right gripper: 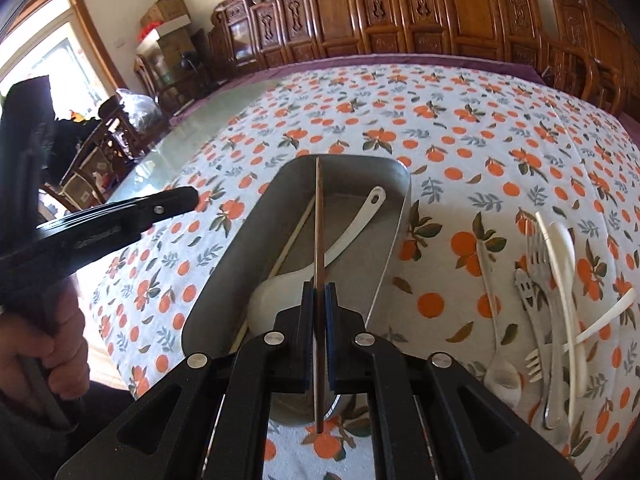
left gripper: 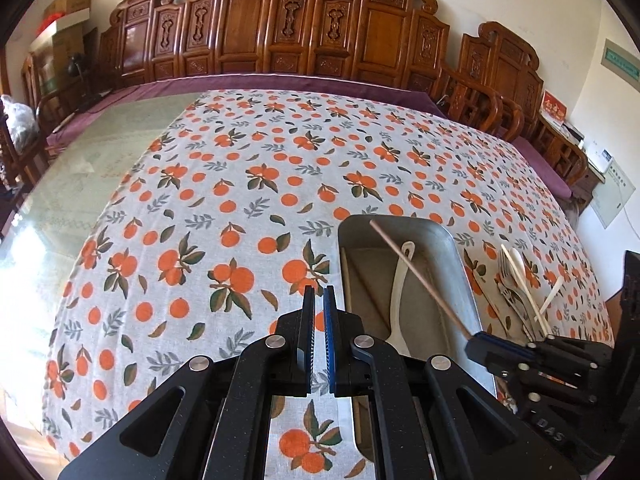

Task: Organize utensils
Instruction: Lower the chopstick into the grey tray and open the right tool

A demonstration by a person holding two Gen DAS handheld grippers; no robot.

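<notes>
From the left wrist view, the left tool (left gripper: 319,300) is pinched shut with nothing in it, and it hangs over the orange-print tablecloth (left gripper: 224,184) on the tabletop, just beside the metal tray (left gripper: 460,256). The tray already holds a white spoon (left gripper: 400,292) and a pale chopstick (left gripper: 347,280) along its left wall. The right tool (left gripper: 478,344) comes in from the right side and is clamped on a brown chopstick (left gripper: 416,272), which slants up over the tray. More utensils (left gripper: 520,292) lie in a pile on the cloth to the right of the tray. From the right wrist view, the right tool (right gripper: 319,292) grips the brown chopstick (right gripper: 318,220) tight between its blue pads, and the stick points straight out over the middle of the metal tray (right gripper: 396,216). The white spoon (right gripper: 320,264) and the pale chopstick (right gripper: 288,240) rest inside. On the cloth to the right wait forks (right gripper: 536,280), a white spoon (right gripper: 562,264) and other white pieces, though the pile is tangled, so I cannot count them well. The left tool (right gripper: 180,198) sits off to the left, held by a hand (right gripper: 44,356). I think the job is only partly done: two things are in the tray, one is about to go in, and the pile is left.
</notes>
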